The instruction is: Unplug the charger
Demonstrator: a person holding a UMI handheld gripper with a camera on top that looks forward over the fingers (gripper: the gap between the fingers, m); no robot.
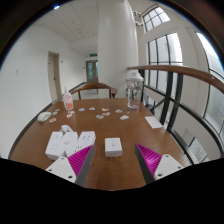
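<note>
A small white charger block (pixel 113 146) lies on the brown wooden table (pixel 120 130), just ahead of my fingers and midway between them. My gripper (pixel 113 160) is open and empty, its two magenta pads (pixel 80 158) spread wide to either side, with a gap to the charger on both sides. White power strips or adapters (pixel 62 143) lie to the left of the charger, close to the left finger. I cannot see a cable or a socket that the charger is plugged into.
Several small white items are scattered over the far part of the table. A clear jug (pixel 134 90) and a red-labelled bottle (pixel 68 101) stand near the far edge. Chairs stand behind the table (pixel 92 88). Large windows are to the right, a door to the left.
</note>
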